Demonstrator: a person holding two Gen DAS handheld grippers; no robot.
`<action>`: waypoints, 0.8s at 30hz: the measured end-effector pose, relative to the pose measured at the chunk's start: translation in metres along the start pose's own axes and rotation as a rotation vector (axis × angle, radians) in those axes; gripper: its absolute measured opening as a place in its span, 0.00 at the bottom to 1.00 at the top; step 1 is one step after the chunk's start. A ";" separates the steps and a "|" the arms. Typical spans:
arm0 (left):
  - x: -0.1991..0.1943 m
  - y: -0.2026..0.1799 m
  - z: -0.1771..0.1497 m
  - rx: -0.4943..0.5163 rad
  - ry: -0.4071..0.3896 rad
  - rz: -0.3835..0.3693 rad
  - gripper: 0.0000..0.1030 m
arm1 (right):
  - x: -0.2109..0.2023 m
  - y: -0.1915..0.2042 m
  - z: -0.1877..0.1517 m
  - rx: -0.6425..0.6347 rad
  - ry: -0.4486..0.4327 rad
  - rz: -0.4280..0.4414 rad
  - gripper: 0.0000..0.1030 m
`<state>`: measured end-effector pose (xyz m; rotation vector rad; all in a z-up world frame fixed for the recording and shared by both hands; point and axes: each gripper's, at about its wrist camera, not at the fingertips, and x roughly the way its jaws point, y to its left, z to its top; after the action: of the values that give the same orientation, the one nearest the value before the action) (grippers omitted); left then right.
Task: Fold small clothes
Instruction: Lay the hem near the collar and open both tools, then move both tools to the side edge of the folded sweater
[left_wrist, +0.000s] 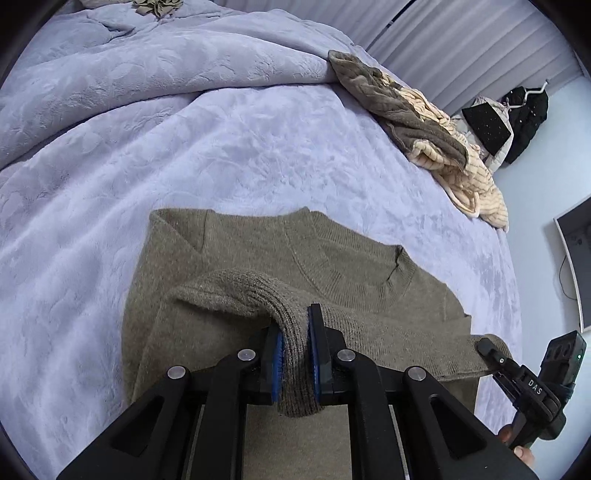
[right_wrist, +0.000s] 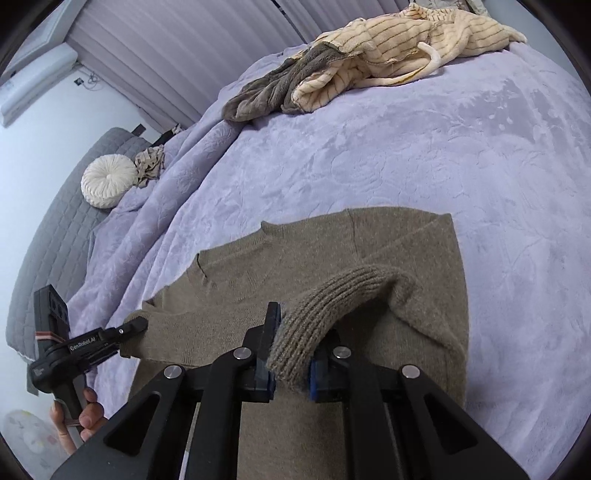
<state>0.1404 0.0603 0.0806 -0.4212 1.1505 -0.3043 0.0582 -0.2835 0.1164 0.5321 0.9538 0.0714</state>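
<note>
An olive-brown knit sweater (left_wrist: 258, 258) lies flat on the lavender bed cover, neck away from me; it also shows in the right wrist view (right_wrist: 295, 266). My left gripper (left_wrist: 295, 339) is shut on the ribbed cuff of the left sleeve (left_wrist: 251, 291), lifted over the sweater's body. My right gripper (right_wrist: 293, 343) is shut on the ribbed cuff of the right sleeve (right_wrist: 332, 302), lifted and folded inward. Each gripper shows in the other's view: the right gripper (left_wrist: 487, 349) and the left gripper (right_wrist: 133, 326), each pinching a sleeve end.
A pile of grey and cream striped clothes (left_wrist: 424, 129) lies at the far side of the bed, also in the right wrist view (right_wrist: 369, 55). The lavender bed cover (left_wrist: 221, 147) surrounds the sweater. A round white cushion (right_wrist: 107, 181) sits at the headboard.
</note>
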 end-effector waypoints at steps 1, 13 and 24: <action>0.002 0.000 0.005 -0.014 -0.003 -0.009 0.13 | 0.002 -0.002 0.006 0.017 -0.006 0.008 0.13; 0.052 0.019 0.041 -0.173 0.038 -0.048 0.46 | 0.047 -0.016 0.047 0.124 0.001 0.019 0.52; 0.029 0.023 0.042 -0.128 -0.027 -0.136 0.67 | 0.032 -0.013 0.042 0.013 -0.065 -0.087 0.72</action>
<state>0.1904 0.0742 0.0606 -0.6162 1.1200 -0.3439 0.1086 -0.3024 0.1054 0.5013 0.9133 -0.0301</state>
